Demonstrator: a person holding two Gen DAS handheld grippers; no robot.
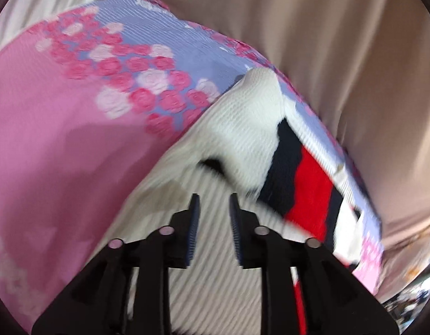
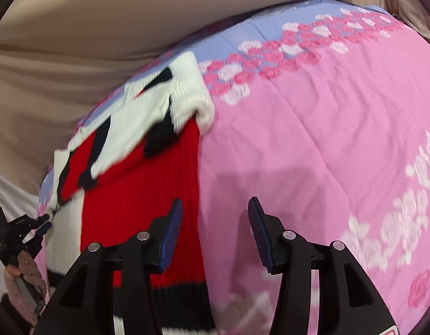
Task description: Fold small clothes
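A small knit sweater (image 1: 237, 128) in white, red and navy lies on a pink and lilac flowered bedspread (image 1: 61, 128). In the left wrist view my left gripper (image 1: 214, 198) hovers over its white ribbed part, jaws a little apart and empty. In the right wrist view the sweater (image 2: 142, 167) lies left of centre with a white sleeve folded over the red panel. My right gripper (image 2: 216, 203) is open and empty over the sweater's right edge. The left gripper (image 2: 40, 224) shows at the far left by the sweater's edge.
Beige curtain fabric (image 1: 340, 42) hangs behind the bed. White cloth (image 2: 11, 195) lies at the left. The bedspread (image 2: 312, 139) stretches wide to the right of the sweater.
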